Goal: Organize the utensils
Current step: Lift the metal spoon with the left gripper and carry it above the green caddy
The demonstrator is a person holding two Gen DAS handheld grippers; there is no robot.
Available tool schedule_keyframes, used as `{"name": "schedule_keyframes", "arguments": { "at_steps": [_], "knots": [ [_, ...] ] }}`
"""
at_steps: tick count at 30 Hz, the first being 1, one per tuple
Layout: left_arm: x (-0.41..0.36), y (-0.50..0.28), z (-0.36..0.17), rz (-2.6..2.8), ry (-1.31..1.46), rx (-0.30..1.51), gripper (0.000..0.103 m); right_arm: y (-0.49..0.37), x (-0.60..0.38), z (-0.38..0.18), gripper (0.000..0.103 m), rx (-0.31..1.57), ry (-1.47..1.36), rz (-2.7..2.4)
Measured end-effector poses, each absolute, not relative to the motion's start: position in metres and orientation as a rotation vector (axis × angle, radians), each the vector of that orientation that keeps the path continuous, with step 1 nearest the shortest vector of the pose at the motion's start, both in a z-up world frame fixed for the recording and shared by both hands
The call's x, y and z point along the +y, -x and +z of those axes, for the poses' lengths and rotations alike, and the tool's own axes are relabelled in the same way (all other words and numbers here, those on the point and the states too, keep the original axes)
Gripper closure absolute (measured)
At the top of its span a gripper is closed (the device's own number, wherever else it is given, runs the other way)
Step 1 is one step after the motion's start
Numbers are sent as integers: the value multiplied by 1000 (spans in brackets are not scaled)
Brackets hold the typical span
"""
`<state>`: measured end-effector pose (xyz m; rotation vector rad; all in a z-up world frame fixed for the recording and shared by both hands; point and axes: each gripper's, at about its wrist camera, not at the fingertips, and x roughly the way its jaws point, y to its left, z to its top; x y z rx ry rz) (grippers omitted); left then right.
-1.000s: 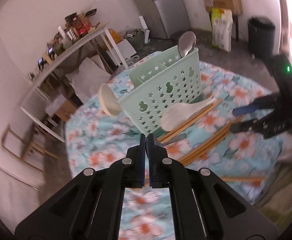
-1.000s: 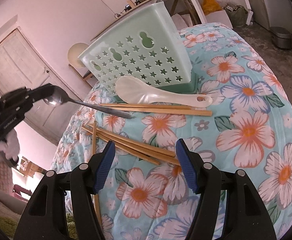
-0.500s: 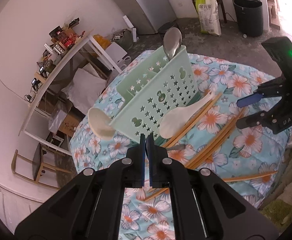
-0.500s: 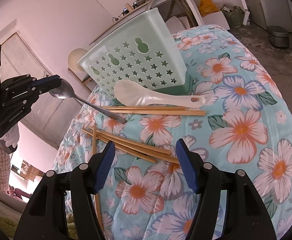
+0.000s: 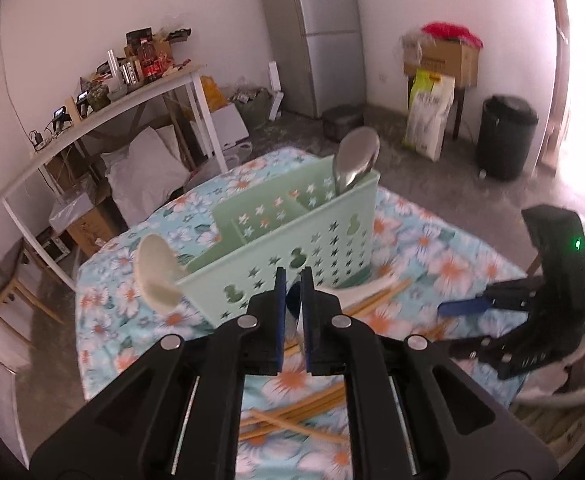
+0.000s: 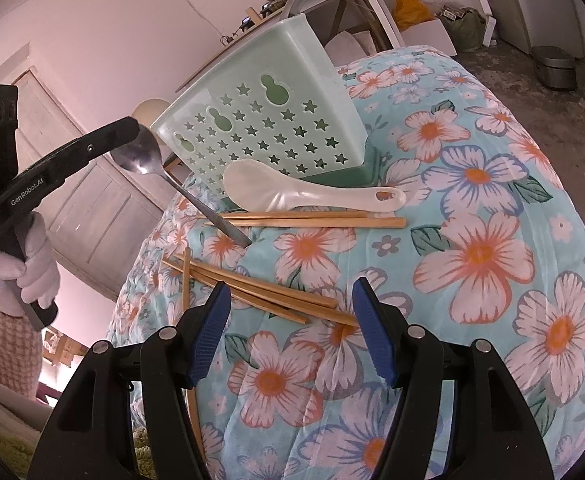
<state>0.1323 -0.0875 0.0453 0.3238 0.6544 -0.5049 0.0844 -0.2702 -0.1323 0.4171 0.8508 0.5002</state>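
Gripping a metal spoon [image 6: 154, 168] by its bowl, the left gripper [image 5: 291, 284] is hovering just in front of the mint-green utensil caddy [image 5: 292, 240]; its jaws are opening a little w/ the bowl between them. In the right wrist view the spoon's handle is slanting down to the right, its tip sitting over the floral tablecloth [image 6: 492, 260] nr the chopsticks. A white-gloved hand [image 6: 32, 276] is holding that tool's grip.

Hanging low over the near table edge, the right gripper [image 6: 290, 312] is standing w/ jaws wide apart & nothing between them, blue pads either side of a loose bundle of wooden chopsticks [image 6: 252, 292] lying crossed on the cloth just ahead.

Lying a bit farther on, a second pair of chopsticks [image 6: 312, 218] is running side by side, parallel to a white ceramic soup spoon [image 6: 312, 192] that is resting against the caddy's base, bowl to the left in the right wrist view.

Standing upright behind those, the caddy is showing star & gourd cut-outs. Another metal spoon [image 5: 354, 162] is sticking up, bowl uppermost, from its right-end compartment, while a white ladle-type spoon [image 5: 156, 276] is poking out at the left end; can't tell whether it is inside or just beside.

Beyond the table, a white shelf-desk w/ clutter [image 5: 104, 108], a fridge [image 5: 312, 32] & a black bin [image 5: 504, 136] are standing along the walls.
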Motion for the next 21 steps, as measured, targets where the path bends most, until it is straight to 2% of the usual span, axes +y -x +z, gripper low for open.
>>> {"name": "schedule_keyframes", "arguments": {
  "at_steps": [21],
  "knots": [
    [-88, -128, 26, -520, -223, 536, 93, -86, -269, -129, 41, 858, -405, 491]
  ]
}}
